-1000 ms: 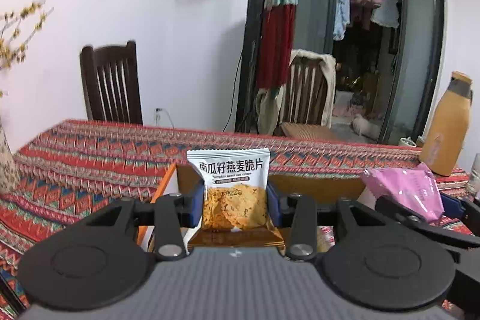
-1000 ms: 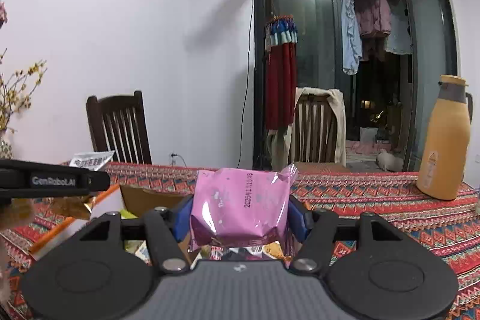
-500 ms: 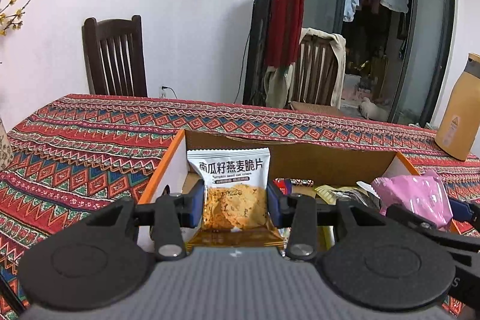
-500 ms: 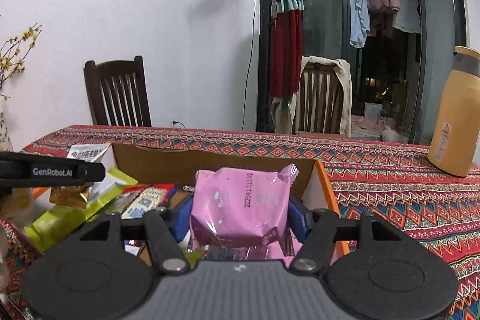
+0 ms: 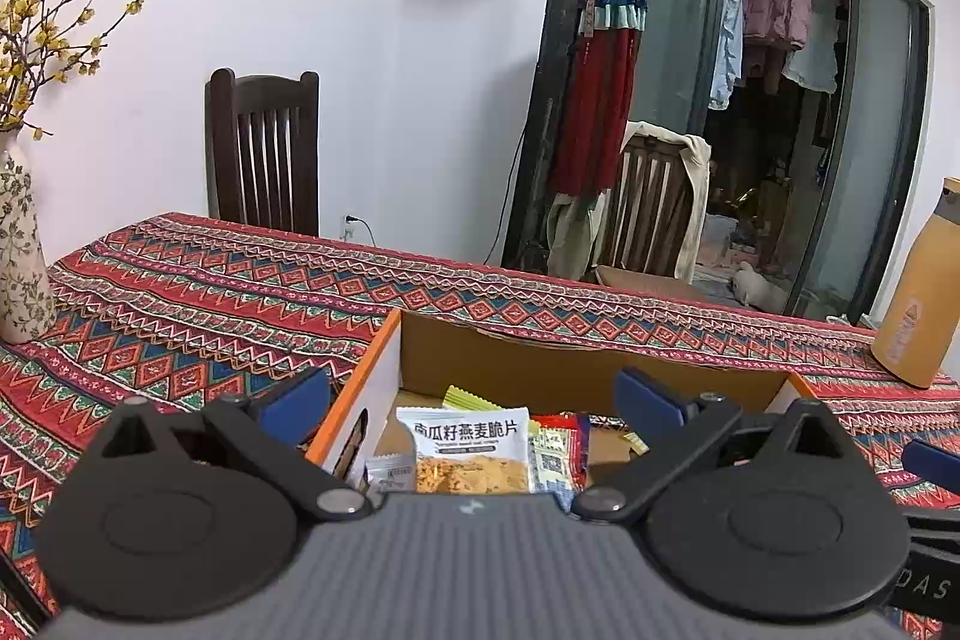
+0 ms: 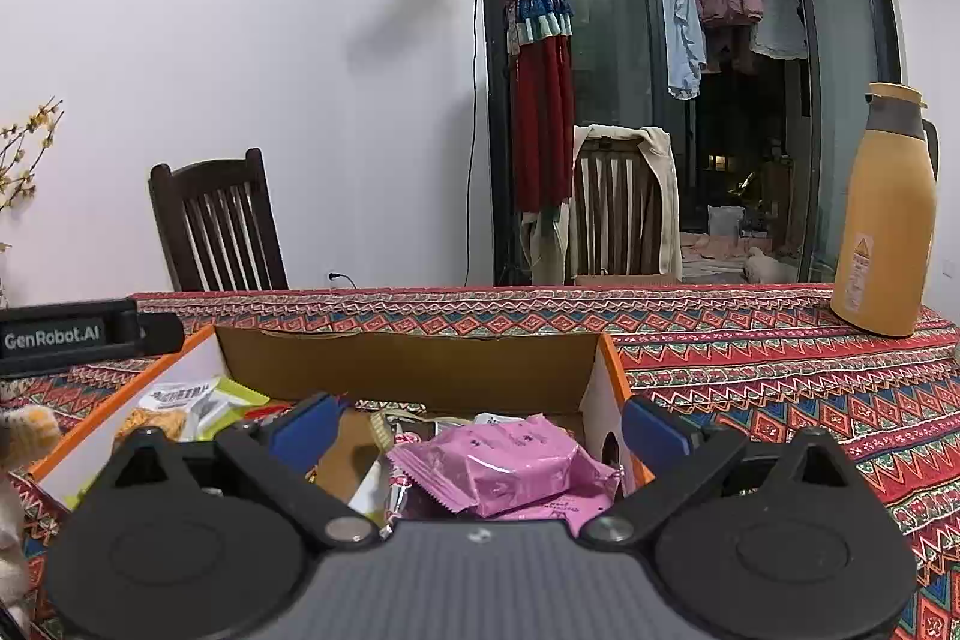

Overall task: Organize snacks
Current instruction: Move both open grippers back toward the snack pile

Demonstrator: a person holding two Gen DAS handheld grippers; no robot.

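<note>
Left wrist view: the left hand-held gripper is spread wide, its blue pads well apart and touching nothing. Its jaws have just been opening. The oat crisp packet, white on top with a printed biscuit picture below, lies in the cardboard box straight ahead of and below the jaws, free of both pads. A green wrapper sits just beyond the packet, and a red-edged wrapper lies just to its right. The box stands on the patterned tabletop. A floral vase stands far to the left, and an orange thermos far to the right.

Right wrist view: the right hand-held gripper is likewise spread, with nothing pressed between its pads; its jaws have just been opening. The pink packet lies between and below the jaws, on other wrappers at the right end of the cardboard box, clear of both pads. The oat crisp packet shows at the box's left end. The left hand-held gripper's body enters from the left edge. The orange thermos stands on the tabletop ahead and to the right.
</note>
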